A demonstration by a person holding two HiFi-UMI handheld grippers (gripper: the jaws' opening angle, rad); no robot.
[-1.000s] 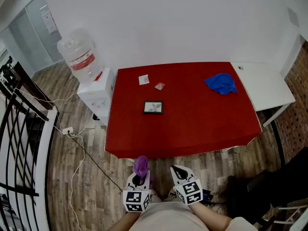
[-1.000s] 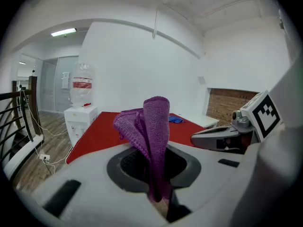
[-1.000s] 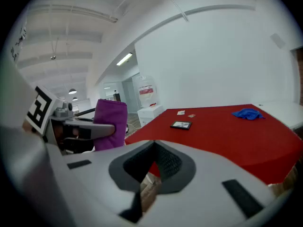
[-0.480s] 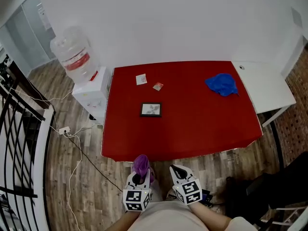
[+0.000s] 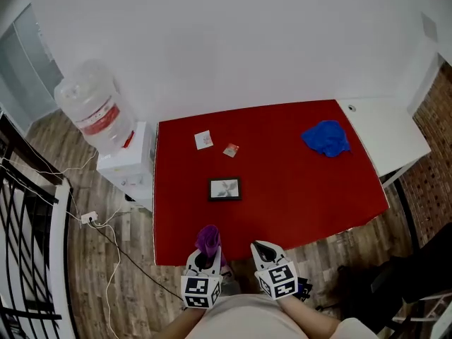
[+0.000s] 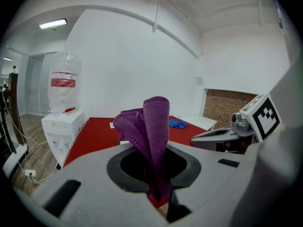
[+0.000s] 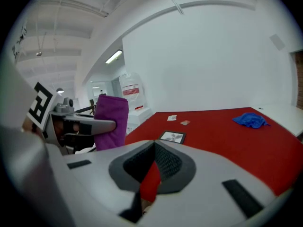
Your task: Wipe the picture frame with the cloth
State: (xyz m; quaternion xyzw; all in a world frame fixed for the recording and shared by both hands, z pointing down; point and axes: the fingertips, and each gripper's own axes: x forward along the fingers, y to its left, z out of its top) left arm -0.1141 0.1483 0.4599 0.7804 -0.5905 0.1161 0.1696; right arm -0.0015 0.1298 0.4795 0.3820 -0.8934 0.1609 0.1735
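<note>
Purple cloth [image 6: 150,126] stands bunched upright in the left tool [image 5: 205,255], whose jaws are clamped on its lower end. The right tool [image 5: 258,246] has its jaws drawn together, with only a sliver between them, and carries nothing. Both tools hang close to the person's body at the near edge of the red surface [image 5: 304,189].

The picture frame [image 5: 224,188] lies flat on the surface, left of its middle. It is well apart from both tools and the cloth is not touching it. Beyond it lie two small cards [image 5: 203,140], and a blue cloth [image 5: 326,138] sits crumpled toward the far right corner.

By my reading, the cloth is in hand but wiping has not yet begun. What remains is the reach to the frame, perhaps steadying it with the free tool, and then passing the cloth over its face and border.
</note>
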